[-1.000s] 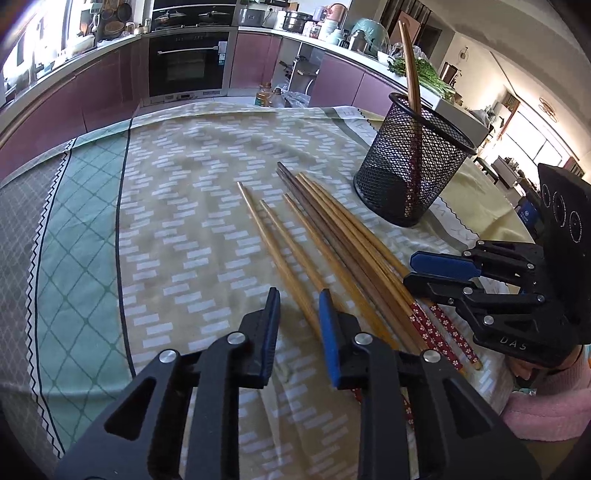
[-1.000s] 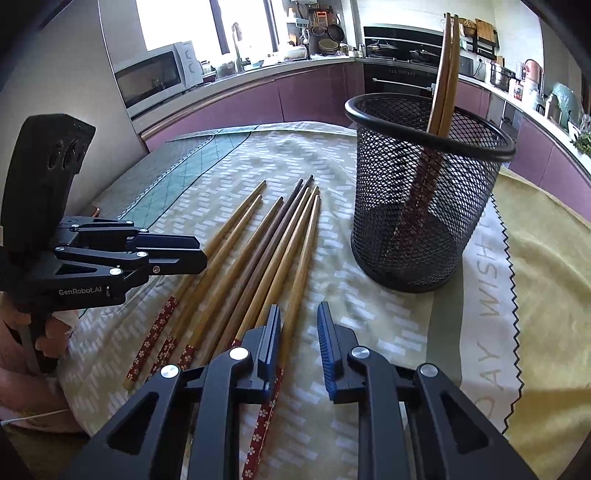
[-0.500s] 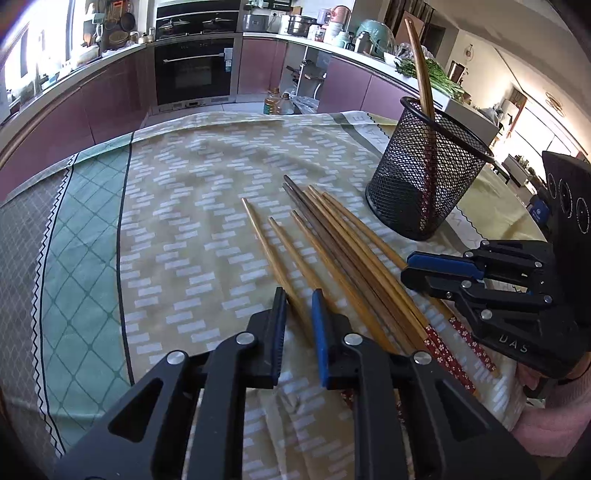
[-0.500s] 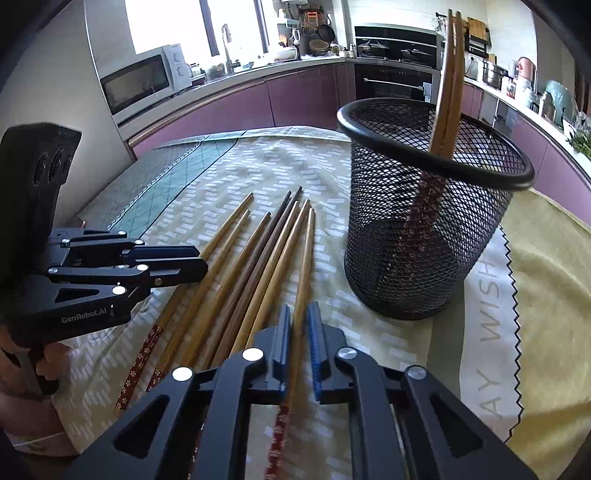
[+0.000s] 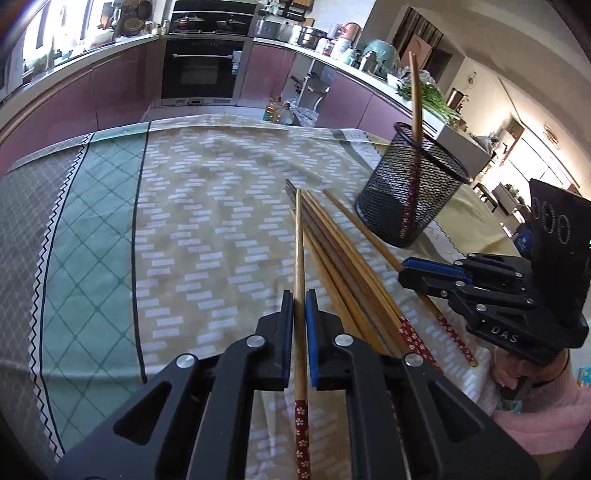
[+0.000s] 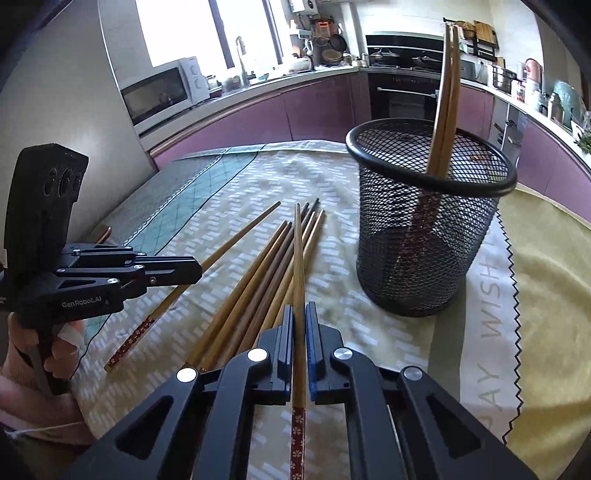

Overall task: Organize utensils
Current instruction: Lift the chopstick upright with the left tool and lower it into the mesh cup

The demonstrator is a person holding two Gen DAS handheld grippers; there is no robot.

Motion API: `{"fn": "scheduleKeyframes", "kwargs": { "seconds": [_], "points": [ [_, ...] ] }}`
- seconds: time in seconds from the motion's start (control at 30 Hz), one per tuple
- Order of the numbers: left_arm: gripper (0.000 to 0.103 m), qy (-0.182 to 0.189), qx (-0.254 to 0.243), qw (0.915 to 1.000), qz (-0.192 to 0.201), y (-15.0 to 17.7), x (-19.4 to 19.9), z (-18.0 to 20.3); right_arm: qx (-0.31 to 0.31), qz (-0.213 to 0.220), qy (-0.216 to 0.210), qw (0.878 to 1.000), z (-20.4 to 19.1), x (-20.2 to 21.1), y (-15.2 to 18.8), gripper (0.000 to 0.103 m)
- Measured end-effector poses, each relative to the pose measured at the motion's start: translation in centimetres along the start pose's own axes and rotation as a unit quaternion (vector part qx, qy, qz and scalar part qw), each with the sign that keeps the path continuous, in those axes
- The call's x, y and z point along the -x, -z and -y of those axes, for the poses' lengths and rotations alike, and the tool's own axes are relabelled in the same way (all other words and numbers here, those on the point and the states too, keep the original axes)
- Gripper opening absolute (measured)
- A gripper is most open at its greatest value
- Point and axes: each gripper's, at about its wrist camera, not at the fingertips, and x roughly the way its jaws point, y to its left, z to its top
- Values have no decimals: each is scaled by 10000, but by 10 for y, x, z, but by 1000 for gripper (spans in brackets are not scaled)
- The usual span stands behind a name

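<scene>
Tablecloth (image 5: 207,229): two claw-held chopsticks (image 5: 300,258)

Bright daylight from blown-out kitchen windows (image 6: 177,29), soft shadows, strong fisheye bending, dark vignetted corners.

mauve kitchen cabinets (image 5: 110,92), built-in oven (image 5: 201,70), bright window (image 6: 177,29)

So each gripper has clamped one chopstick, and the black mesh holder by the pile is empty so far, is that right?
Not quite. The left gripper and right gripper each clamp one chopstick, but the black mesh holder is not empty: the right wrist view shows two chopsticks in the holder, standing and leaning on its rim.
</scene>
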Motion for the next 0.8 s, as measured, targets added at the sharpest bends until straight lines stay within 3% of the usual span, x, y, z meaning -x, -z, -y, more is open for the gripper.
{"fn": "scheduleKeyframes", "kwargs": {
  "seconds": [0.43, 0.57, 0.8],
  "points": [
    [10, 120, -297, 9986, -421, 6, -15, 10, 248, -341, 49, 9991, -6, -15, 1, 7],
    [13, 194, -386, 9979, -490, 0, -19, 11, 273, -346, 44, 9990, -5, -16, -1, 7],
    [8, 121, -305, 9983, -475, -7, -24, 12, 240, -137, 40, 9996, -3, -8, -6, 6]
  ]
}}
